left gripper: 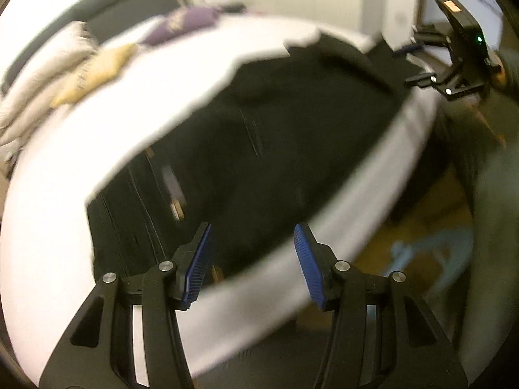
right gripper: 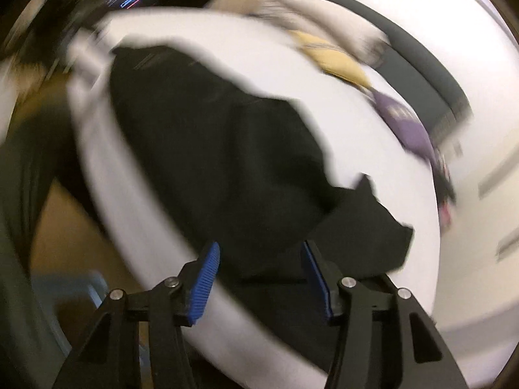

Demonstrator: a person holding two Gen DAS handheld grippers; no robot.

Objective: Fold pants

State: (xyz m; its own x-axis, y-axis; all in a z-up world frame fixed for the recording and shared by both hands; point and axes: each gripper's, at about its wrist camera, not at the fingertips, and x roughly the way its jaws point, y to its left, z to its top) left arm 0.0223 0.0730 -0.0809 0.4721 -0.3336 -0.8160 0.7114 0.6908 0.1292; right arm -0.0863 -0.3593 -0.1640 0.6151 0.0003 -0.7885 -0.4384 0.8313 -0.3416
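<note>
Black pants (left gripper: 259,149) lie spread along a white bed (left gripper: 65,194); both views are motion-blurred. My left gripper (left gripper: 253,259) is open and empty, its blue pads (left gripper: 198,269) hovering over the near end of the pants by the waistband and pocket stitching. My right gripper (right gripper: 259,278) is open and empty, its blue pads (right gripper: 204,285) above the other end of the pants (right gripper: 227,149). The right gripper also shows in the left wrist view (left gripper: 460,61) at the far end of the pants.
A yellow garment (left gripper: 94,71) and a purple garment (left gripper: 181,26) lie near the bed's far side, beside grey-white bedding (left gripper: 39,74). They also show in the right wrist view, yellow garment (right gripper: 334,58) and purple garment (right gripper: 405,123). A brown floor (left gripper: 421,227) lies below the bed's edge.
</note>
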